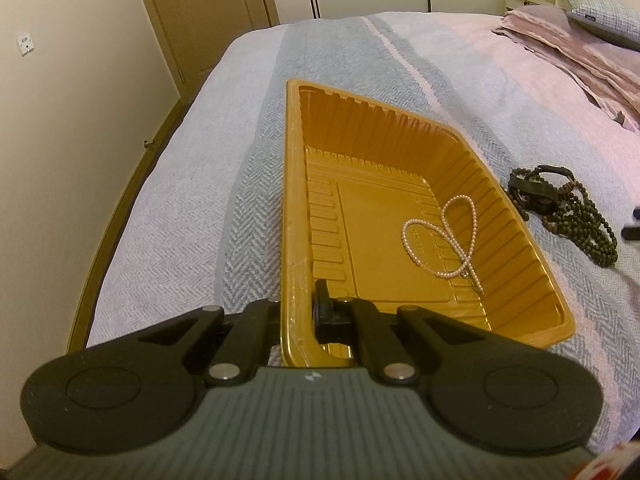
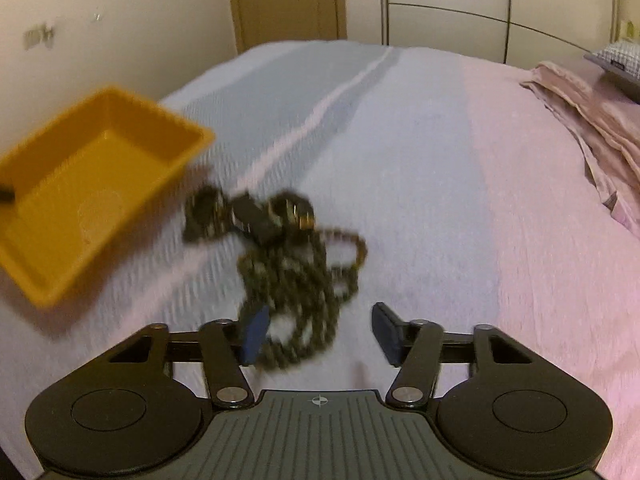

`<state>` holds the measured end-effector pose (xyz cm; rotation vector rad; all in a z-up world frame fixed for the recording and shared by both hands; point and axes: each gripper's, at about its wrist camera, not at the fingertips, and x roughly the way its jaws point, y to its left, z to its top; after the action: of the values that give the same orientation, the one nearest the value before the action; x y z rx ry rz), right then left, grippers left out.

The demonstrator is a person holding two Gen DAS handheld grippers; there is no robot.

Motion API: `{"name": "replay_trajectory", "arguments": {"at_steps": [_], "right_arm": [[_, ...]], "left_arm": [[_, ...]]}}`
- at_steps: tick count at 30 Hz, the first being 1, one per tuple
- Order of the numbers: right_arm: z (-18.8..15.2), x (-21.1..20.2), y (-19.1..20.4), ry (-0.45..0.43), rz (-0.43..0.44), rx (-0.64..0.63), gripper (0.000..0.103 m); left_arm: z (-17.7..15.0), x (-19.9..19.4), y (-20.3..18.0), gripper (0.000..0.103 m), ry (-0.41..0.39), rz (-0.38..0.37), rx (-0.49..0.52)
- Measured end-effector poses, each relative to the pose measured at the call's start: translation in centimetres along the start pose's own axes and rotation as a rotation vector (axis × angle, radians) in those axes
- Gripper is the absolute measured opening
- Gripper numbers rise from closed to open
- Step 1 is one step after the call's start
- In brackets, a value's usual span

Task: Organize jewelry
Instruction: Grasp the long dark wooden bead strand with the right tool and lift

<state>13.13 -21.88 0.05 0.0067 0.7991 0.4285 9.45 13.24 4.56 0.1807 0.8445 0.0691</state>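
A gold plastic tray (image 1: 296, 184) lies on the bed. My left gripper (image 1: 298, 316) is shut on the tray's near left rim. A pearl necklace (image 1: 448, 236) lies looped inside the tray. To the tray's right lies a pile of dark bead necklaces (image 1: 576, 220) with a dark watch (image 1: 538, 184) on it. In the right wrist view, which is blurred, my right gripper (image 2: 320, 334) is open just above the near end of the dark bead pile (image 2: 296, 280), with the watch (image 2: 256, 216) beyond. The tray (image 2: 52, 280) shows at left.
The bed cover (image 2: 400, 160) is grey-blue and pink. A crumpled pink blanket (image 2: 592, 120) and pillows (image 1: 600, 16) lie at the right. The bed's left edge drops off beside a cream wall (image 1: 60, 160). A door (image 2: 288, 4) stands beyond.
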Motion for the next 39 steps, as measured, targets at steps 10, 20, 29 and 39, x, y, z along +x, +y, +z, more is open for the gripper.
{"name": "replay_trajectory", "arguments": {"at_steps": [10,20,29,39], "right_arm": [[-0.5,4.1,-1.2,0.049,-0.02,0.05,0.019],[2.1,0.1,0.1,-0.014,-0.094,-0.071,0.007],[9.7,-9.4,2.6,-0.243,-0.225,-0.315,0.007],[16.7,-16.2,5.7,-0.393,-0.243,-0.47,0.007]], "left_arm": [[-0.1,0.1,0.1,0.003,0.001,-0.003,0.001],[0.1,-0.5,-0.2,0.003,-0.013,0.025,0.032],[0.1,-0.5,-0.3,0.003,-0.014,0.024,0.029],[0.1,-0.6,-0.3,0.002,-0.018,0.027,0.036]]}}
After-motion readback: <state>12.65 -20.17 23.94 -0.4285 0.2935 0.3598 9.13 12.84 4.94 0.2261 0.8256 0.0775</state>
